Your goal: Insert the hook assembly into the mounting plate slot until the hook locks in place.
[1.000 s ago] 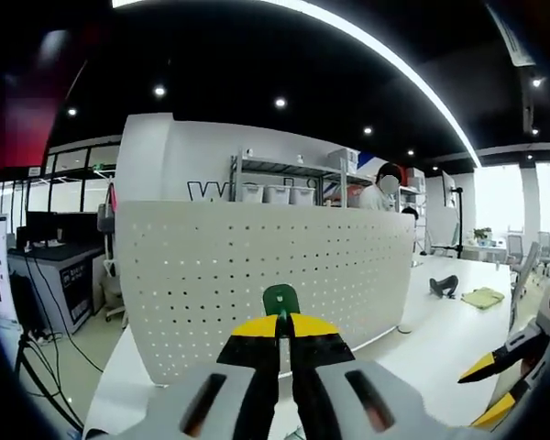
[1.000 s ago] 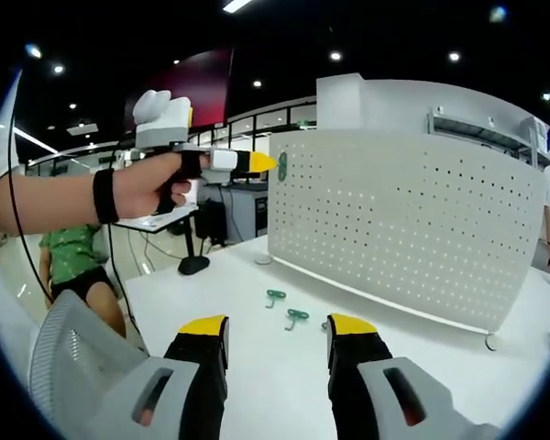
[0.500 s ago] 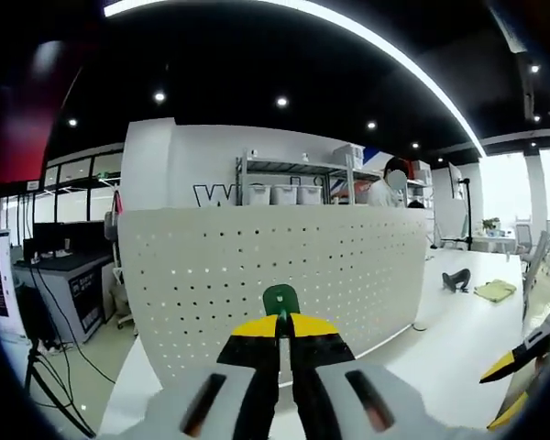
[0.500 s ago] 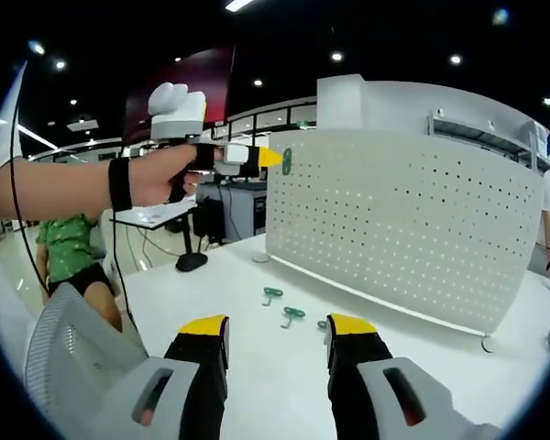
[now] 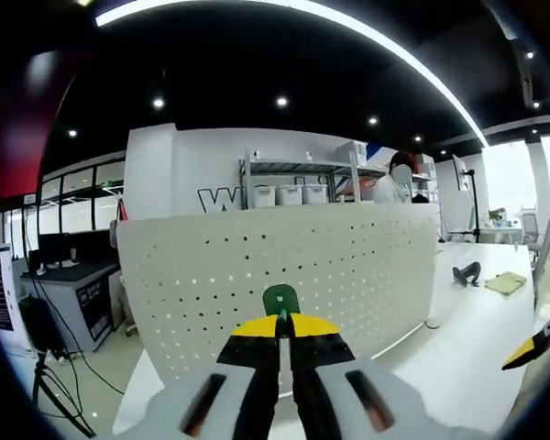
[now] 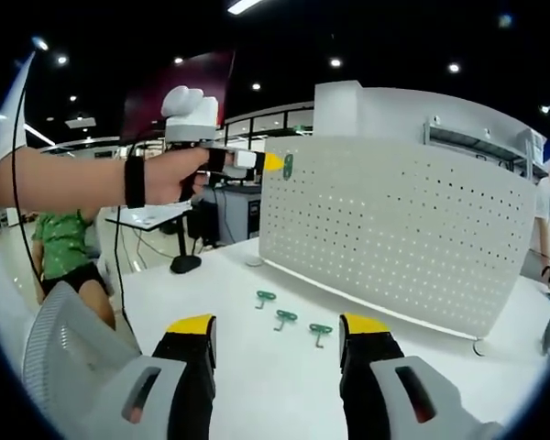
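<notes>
A: Where is everything placed relative to the pegboard (image 6: 394,229)?

B: The perforated white pegboard is stood upright on the table (image 6: 257,367). A green hook (image 5: 280,299) is pinched between the pressed-together jaws of the left gripper (image 5: 280,323), held up near the board's upper left corner, apparently just short of contact. Three spare hooks (image 6: 287,318) are laid on the table in front of the board's base.

A: Handling?

B: The hook is judged light, stiff plastic, small enough to twist; it is best gripped by its flat head. The board is judged rigid but tippable.

A: Pose?

B: The left gripper is held level by a hand (image 6: 170,174), arm extended. The right gripper (image 6: 280,330) is kept low over the table, jaws spread, nothing held.
</notes>
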`<action>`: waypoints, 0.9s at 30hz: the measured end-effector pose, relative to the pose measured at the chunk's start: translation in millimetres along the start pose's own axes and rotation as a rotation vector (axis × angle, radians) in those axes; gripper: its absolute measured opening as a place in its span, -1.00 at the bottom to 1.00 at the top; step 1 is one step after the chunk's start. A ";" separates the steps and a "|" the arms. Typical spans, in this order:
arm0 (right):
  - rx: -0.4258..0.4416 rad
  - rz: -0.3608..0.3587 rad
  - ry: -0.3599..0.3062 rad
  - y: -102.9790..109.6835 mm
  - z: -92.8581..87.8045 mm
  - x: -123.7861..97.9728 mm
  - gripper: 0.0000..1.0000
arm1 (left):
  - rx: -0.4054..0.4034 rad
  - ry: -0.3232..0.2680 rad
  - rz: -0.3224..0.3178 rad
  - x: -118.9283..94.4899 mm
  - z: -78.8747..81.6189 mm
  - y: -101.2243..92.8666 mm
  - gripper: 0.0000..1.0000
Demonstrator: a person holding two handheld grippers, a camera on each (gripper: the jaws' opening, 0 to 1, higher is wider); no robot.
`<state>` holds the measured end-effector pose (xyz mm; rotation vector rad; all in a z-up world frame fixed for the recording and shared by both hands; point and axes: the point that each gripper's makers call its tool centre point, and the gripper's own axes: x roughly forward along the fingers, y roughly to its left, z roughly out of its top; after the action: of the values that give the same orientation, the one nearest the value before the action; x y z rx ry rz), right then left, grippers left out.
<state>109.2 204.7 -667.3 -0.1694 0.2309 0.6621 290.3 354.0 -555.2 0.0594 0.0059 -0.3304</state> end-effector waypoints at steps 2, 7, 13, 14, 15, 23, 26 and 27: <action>0.003 0.000 0.006 0.2 -1.8 -0.5 0.12 | 0.007 -0.005 0.009 2.2 1.7 2.1 -0.96; 0.007 -0.004 0.010 0.3 -3.3 -2.8 0.12 | 0.019 -0.017 0.021 7.4 8.9 3.6 -0.96; 0.019 -0.007 0.007 -0.7 -3.9 -3.6 0.12 | 0.021 -0.019 0.027 16.0 13.8 3.1 -0.96; 0.021 -0.008 0.007 -0.7 -3.9 -4.0 0.13 | 0.021 -0.018 0.028 17.1 14.9 2.8 -0.96; 0.021 -0.008 0.006 -0.8 -3.9 -4.1 0.13 | 0.027 -0.017 0.030 17.0 15.4 2.5 -0.96; 0.034 -0.026 0.004 -5.4 -5.1 -7.4 0.16 | 0.028 -0.018 0.034 24.4 21.7 0.0 -0.96; 0.039 -0.032 0.006 -6.5 -6.3 -9.1 0.16 | 0.036 -0.023 0.038 26.4 23.5 0.4 -0.96; 0.041 -0.034 0.007 -6.9 -6.8 -9.4 0.16 | 0.044 -0.017 0.041 28.2 23.3 1.2 -0.96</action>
<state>105.3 192.2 -670.7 -0.1359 0.2480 0.6229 317.3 344.6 -532.3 0.1003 -0.0195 -0.2899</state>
